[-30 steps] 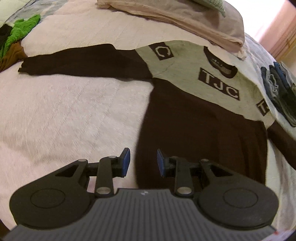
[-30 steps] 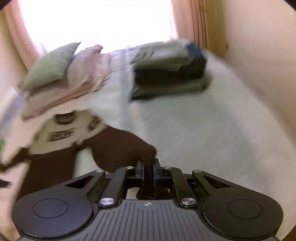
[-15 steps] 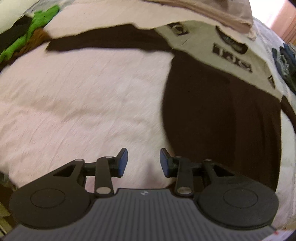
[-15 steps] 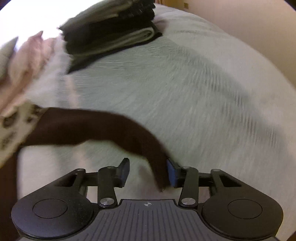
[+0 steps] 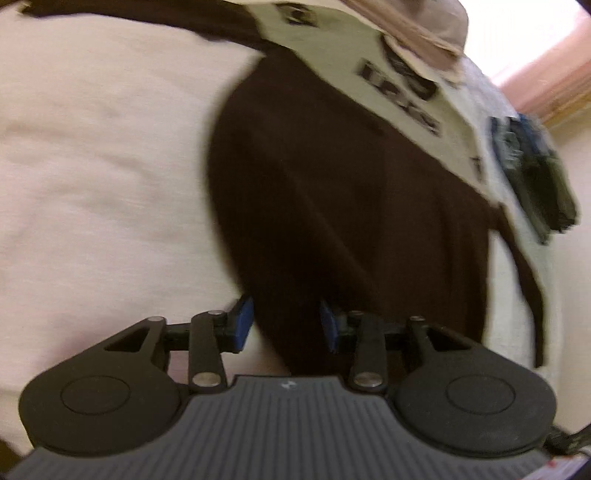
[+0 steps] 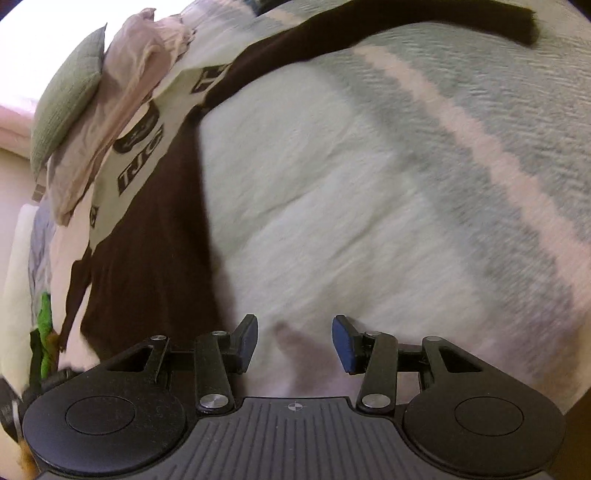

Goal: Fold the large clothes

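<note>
A dark brown sweater (image 5: 351,203) with a pale chest panel lettered TJC lies flat on the bed. My left gripper (image 5: 286,325) hangs low over its lower left hem corner. Its jaws are opening, with brown cloth between the blue pads (image 5: 243,325), which do not press on it. In the right wrist view the sweater (image 6: 147,240) lies to the left and one sleeve (image 6: 406,26) stretches across the top to its cuff. My right gripper (image 6: 295,341) stands open just right of the sweater's side edge, with only bedspread between its fingers.
The pale quilted bedspread (image 6: 369,184) spreads to the right of the sweater. A green pillow (image 6: 66,99) and a pink pillow (image 6: 122,103) lie just beyond the collar. A stack of folded clothes (image 5: 532,173) sits beside the far shoulder. A green garment (image 6: 44,325) lies at the bed's edge.
My right gripper opened and let go of the brown sleeve, then swung down beside the sweater's body. My left gripper dropped toward the hem corner and its jaws widened.
</note>
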Available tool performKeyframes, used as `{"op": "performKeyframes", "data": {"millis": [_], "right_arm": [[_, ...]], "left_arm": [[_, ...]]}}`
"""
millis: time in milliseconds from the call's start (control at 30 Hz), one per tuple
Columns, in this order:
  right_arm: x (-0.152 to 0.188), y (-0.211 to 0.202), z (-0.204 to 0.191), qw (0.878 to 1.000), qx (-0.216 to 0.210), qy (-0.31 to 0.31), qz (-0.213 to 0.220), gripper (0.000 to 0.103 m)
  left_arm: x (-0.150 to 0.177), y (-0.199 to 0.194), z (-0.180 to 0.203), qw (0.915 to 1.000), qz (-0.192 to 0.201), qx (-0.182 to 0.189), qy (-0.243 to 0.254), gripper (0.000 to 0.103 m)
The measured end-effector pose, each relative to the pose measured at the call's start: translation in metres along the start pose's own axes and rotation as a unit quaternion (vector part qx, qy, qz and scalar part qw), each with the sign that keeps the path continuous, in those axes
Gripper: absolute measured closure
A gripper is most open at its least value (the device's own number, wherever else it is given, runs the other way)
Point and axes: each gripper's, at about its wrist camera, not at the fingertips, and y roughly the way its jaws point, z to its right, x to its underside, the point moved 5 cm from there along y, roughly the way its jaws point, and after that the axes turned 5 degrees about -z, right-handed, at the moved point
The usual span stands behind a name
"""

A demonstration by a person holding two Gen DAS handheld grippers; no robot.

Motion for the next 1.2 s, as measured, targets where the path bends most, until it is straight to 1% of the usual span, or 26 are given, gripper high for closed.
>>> {"op": "performKeyframes", "data": {"millis": [67,100,133,233,300,333,400,433,467,500,533,600,633,667,700,733,800,833,867,933,967,1033,1067,1100,1133,1200], "right_arm": [[0.01,0.006,-0.007,1.0,0.005,-0.001,-0.003,0.061],[0.013,0.006,-0.01,1.0,0.006,-0.001,-0.002,0.061],[0.015,0.007,-0.012,1.0,0.006,-0.001,-0.001,0.061],[0.026,0.01,-0.02,1.0,0.006,-0.003,-0.004,0.061],[0.031,0.012,-0.022,1.0,0.004,-0.004,-0.009,0.061],[0.035,0.015,-0.022,1.0,0.003,-0.003,-0.012,0.061],[0.04,0.019,-0.022,1.0,-0.002,0.004,-0.016,0.061],[0.042,0.021,-0.023,1.0,-0.005,0.007,-0.017,0.061],[0.044,0.021,-0.023,1.0,-0.007,0.009,-0.018,0.061],[0.045,0.02,-0.023,1.0,-0.007,0.01,-0.018,0.061],[0.046,0.019,-0.023,1.0,-0.006,0.01,-0.018,0.061],[0.046,0.013,-0.022,1.0,-0.008,0.01,-0.017,0.061],[0.047,0.01,-0.021,1.0,-0.01,0.009,-0.016,0.061],[0.049,0.008,-0.02,1.0,-0.013,0.005,-0.017,0.061],[0.05,0.007,-0.021,1.0,-0.016,0.0,-0.02,0.061],[0.053,0.007,-0.023,1.0,-0.018,-0.009,-0.023,0.061],[0.06,0.009,-0.028,0.999,-0.024,-0.034,-0.034,0.061],[0.063,0.011,-0.03,0.998,-0.027,-0.045,-0.039,0.061],[0.067,0.013,-0.032,0.997,-0.03,-0.052,-0.042,0.061],[0.069,0.015,-0.032,0.998,-0.036,-0.043,-0.037,0.061],[0.069,0.015,-0.03,0.998,-0.05,-0.027,-0.032,0.061],[0.068,0.014,-0.024,0.997,-0.073,0.004,-0.023,0.061],[0.067,0.016,-0.02,0.996,-0.086,0.02,-0.017,0.061],[0.066,0.018,-0.018,0.995,-0.093,0.032,-0.013,0.061],[0.064,0.023,-0.016,0.993,-0.105,0.048,-0.009,0.06],[0.062,0.034,-0.015,0.989,-0.126,0.079,-0.013,0.06]], "left_arm": [[0.005,0.004,0.018,0.9996,0.003,0.001,0.03,0.04],[0.007,0.005,0.022,0.9987,0.007,-0.006,0.049,0.04],[0.01,0.005,0.02,0.9983,0.007,-0.013,0.056,0.04],[0.014,0.001,-0.007,0.9997,-0.015,-0.004,0.018,0.04],[0.013,-0.007,-0.023,0.9999,-0.012,0.001,-0.001,0.041],[0.011,-0.009,-0.028,0.9999,-0.01,0.008,-0.006,0.041],[0.008,-0.006,-0.033,0.9985,-0.022,0.042,-0.026,0.044],[0.006,-0.001,-0.034,0.9966,-0.029,0.066,-0.04,0.047],[0.003,0.004,-0.035,0.9943,-0.033,0.087,-0.053,0.063],[0.0,0.008,-0.036,0.9921,-0.036,0.102,-0.062,0.084],[-0.002,0.011,-0.038,0.9912,-0.04,0.106,-0.07,0.09],[-0.003,-0.005,-0.041,0.9929,-0.032,0.103,-0.052,0.092],[-0.002,-0.02,-0.044,0.995,-0.02,0.093,-0.03,0.097],[-0.001,-0.038,-0.049,0.9975,-0.007,0.071,-0.001,0.097],[0.001,-0.056,-0.06,0.999,0.006,0.036,0.024,0.097],[0.002,-0.07,-0.072,0.999,0.015,0.007,0.042,0.096],[0.002,-0.088,-0.096,0.9955,0.021,-0.055,0.074,0.103],[0.001,-0.089,-0.105,0.9926,0.014,-0.087,0.084,0.103],[0.0,-0.088,-0.114,0.9905,0.004,-0.105,0.088,0.103],[-0.003,-0.084,-0.124,0.9898,-0.012,-0.114,0.084,0.103],[-0.005,-0.082,-0.123,0.99,-0.011,-0.112,0.085,0.102],[-0.01,-0.083,-0.119,0.9939,0.002,-0.081,0.075,0.093],[-0.013,-0.082,-0.116,0.9963,0.005,-0.058,0.064,0.081],[-0.015,-0.08,-0.114,0.9974,0.009,-0.044,0.056,0.073],[-0.016,-0.077,-0.112,0.998,0.012,-0.035,0.052,0.072],[-0.015,-0.067,-0.111,0.9983,-0.001,-0.022,0.053,0.07]]}}
